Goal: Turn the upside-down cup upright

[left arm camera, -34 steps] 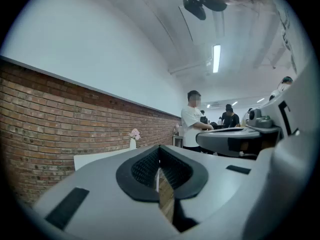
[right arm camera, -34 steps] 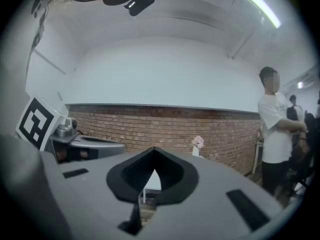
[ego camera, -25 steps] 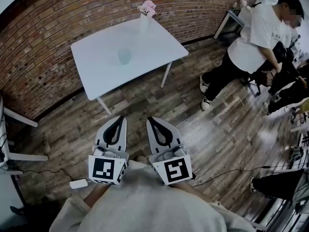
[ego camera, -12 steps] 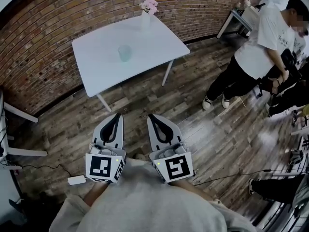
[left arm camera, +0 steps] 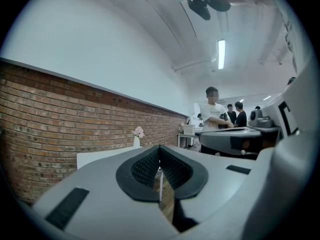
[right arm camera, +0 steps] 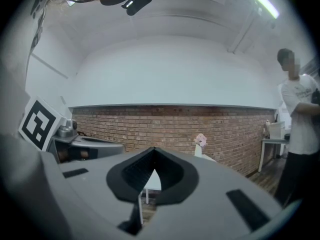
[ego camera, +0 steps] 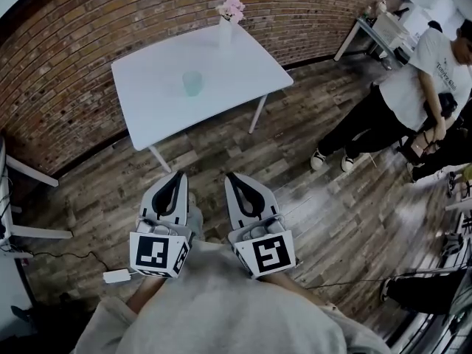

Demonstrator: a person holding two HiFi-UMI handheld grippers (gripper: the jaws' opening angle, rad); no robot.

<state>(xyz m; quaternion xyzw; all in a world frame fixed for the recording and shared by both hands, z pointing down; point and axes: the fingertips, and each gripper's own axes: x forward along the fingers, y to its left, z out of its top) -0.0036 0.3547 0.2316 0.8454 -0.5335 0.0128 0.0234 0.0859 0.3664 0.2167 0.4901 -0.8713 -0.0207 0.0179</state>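
Table (ego camera: 155, 102), white, stands ahead of left gripper (ego camera: 178, 177) and right gripper (ego camera: 231, 180), well apart from both, with only wooden floor (ego camera: 221, 150) between. Pale green cup (ego camera: 192, 82) sits near the table's middle, ahead of the left gripper; too small to tell which way up. Vase of pink flowers (ego camera: 230, 19) is at the far table edge by the brick wall (ego camera: 66, 50). Person in white shirt (ego camera: 413, 87) stands far off the right gripper's side. Grippers are held side by side near the body, pointing level at the table. Both have their jaws closed together and hold nothing.
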